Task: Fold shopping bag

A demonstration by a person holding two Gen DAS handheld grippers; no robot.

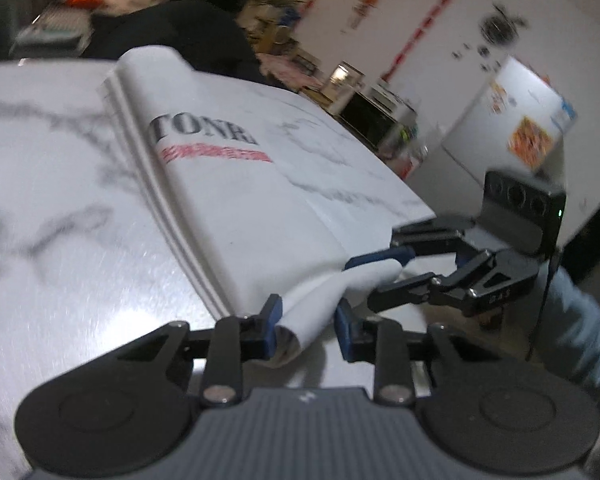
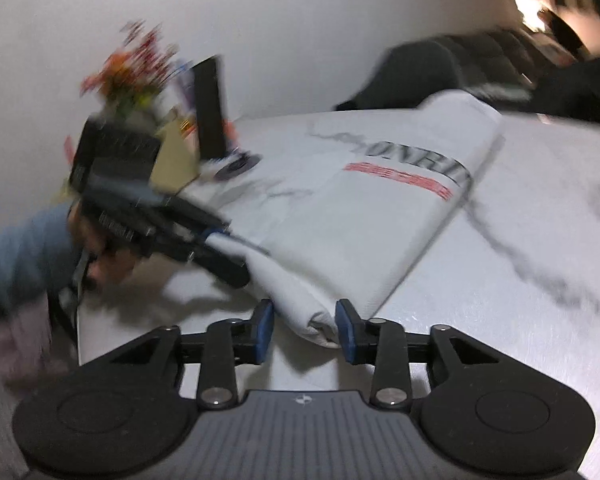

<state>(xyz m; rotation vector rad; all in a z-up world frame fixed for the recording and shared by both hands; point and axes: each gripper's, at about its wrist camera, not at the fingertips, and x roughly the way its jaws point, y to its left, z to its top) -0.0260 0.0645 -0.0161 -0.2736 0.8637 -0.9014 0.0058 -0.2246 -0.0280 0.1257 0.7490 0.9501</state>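
The white cloth shopping bag with black letters and a red stripe (image 1: 236,184) lies flat on the shiny white marble table with grey lines (image 1: 60,240), running from the middle of each picture up toward the top. It looks doubled over lengthwise, with stacked edges along its left side in the left wrist view.

The left gripper (image 1: 306,326) has its blue pads apart, with one near corner of the bag sitting between them. The pads do not seem to press it. The right gripper (image 2: 305,330) is the same at the other near corner: pads apart, cloth between them. In both pictures the other gripper shows beside the bag.

What could go wrong: the cloth is soft and floppy. If only one side gets pinched, the bag may twist and the fold could come out crooked. If a pinch catches only the top layer, the layers could slide apart. The smooth table may let the bag slip.
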